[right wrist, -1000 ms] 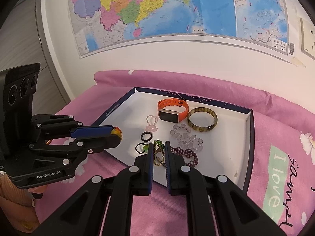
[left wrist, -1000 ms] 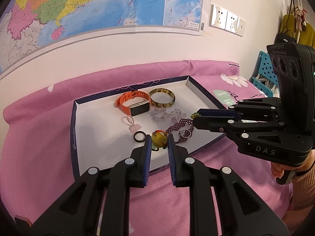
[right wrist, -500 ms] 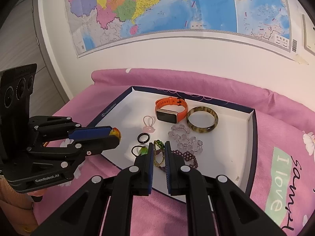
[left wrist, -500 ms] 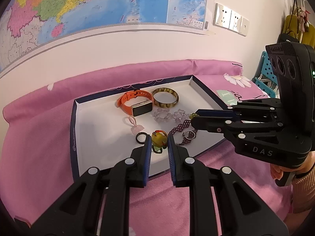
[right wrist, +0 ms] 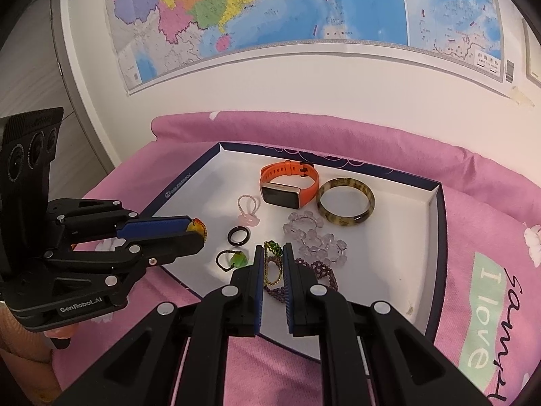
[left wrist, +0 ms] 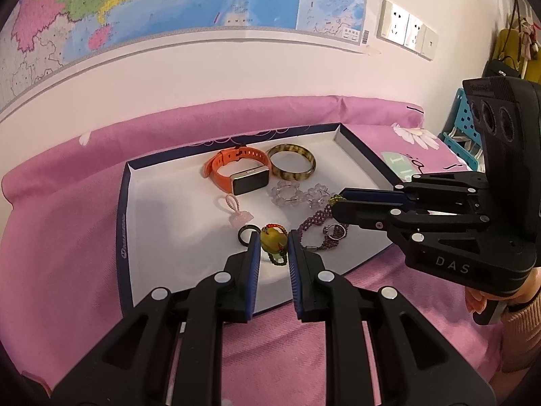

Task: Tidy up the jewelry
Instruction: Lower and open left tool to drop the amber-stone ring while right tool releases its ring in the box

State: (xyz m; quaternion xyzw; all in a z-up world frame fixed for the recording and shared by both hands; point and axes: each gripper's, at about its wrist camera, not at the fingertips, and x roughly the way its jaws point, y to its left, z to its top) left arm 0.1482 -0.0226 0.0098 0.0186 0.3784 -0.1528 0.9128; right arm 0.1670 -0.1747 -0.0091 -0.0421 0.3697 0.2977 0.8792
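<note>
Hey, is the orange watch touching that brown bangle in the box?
Apart. In the right wrist view a strip of white box floor shows between the orange watch and the brown bangle; the left wrist view shows a narrower gap.

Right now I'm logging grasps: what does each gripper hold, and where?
Left gripper: yellow pendant, pinched at its sides. Right gripper: green-bead chain, gripped partway along.

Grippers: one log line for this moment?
left gripper: shut on yellow pendant with beaded cord | right gripper: shut on gold chain with green bead | both over white blue-rimmed tray
</note>
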